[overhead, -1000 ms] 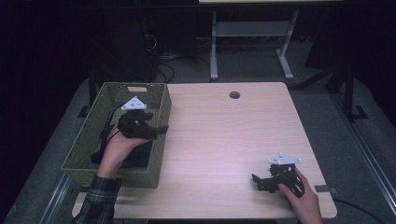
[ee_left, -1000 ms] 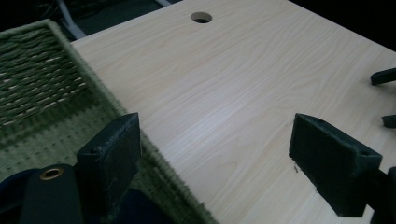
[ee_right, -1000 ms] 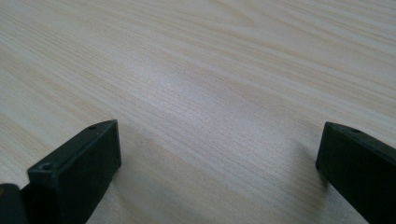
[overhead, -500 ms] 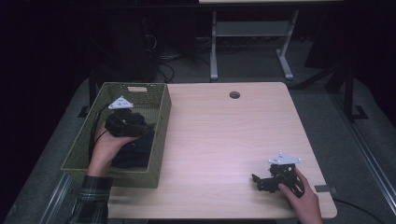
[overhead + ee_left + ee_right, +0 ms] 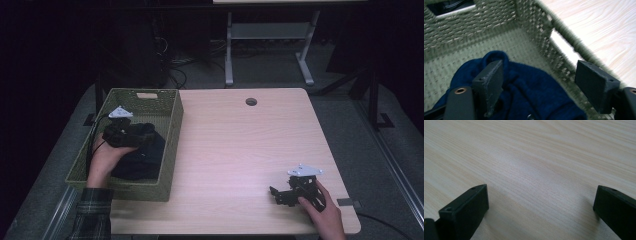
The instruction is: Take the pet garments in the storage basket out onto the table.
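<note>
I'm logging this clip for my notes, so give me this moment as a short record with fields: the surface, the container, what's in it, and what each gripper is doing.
surface: light wooden table
container: green woven basket at the table's left edge
contents: dark blue cloth lying in the basket
left gripper: open, inside the basket just above the cloth, one of its fingers against the fabric
right gripper: open, low over bare table near the front right corner, holding nothing
</note>
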`<state>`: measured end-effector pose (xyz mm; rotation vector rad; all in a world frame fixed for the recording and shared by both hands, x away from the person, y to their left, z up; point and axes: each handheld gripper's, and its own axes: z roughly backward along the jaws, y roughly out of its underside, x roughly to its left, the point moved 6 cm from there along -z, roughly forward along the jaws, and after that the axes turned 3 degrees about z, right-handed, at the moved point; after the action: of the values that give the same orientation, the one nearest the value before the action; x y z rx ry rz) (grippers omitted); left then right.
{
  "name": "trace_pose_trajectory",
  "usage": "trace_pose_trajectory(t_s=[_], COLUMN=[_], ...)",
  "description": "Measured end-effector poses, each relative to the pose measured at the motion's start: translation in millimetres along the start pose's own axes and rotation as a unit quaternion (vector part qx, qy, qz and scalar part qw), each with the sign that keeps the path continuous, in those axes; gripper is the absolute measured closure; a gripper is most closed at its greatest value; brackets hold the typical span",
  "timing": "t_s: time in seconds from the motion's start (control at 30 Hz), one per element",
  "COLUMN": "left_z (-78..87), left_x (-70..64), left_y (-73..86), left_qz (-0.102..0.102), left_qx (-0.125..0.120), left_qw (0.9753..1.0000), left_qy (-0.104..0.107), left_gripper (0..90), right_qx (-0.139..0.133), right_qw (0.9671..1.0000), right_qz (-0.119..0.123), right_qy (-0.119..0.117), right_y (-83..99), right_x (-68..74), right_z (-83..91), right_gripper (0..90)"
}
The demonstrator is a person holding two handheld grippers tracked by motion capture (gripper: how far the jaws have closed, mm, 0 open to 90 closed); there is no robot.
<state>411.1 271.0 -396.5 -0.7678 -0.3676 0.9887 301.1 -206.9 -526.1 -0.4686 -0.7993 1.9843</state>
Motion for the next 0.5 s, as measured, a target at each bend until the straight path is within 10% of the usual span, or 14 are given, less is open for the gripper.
trace_pose_trajectory(t_s=[0.5], left_z=[-23.0], left_x=[20.3], left_y=[30.5], left_qz=[0.011], left_qx=[0.077], left_qw=[0.9969], left_qy=[-0.006], left_gripper=[23.0], right_qx=[0.0], right_qw=[1.0], right_qz=[-0.002], right_qy=[0.0], right_y=[-0.1], right_x=[0.2], right_z=[0.0], right_gripper=[0.0])
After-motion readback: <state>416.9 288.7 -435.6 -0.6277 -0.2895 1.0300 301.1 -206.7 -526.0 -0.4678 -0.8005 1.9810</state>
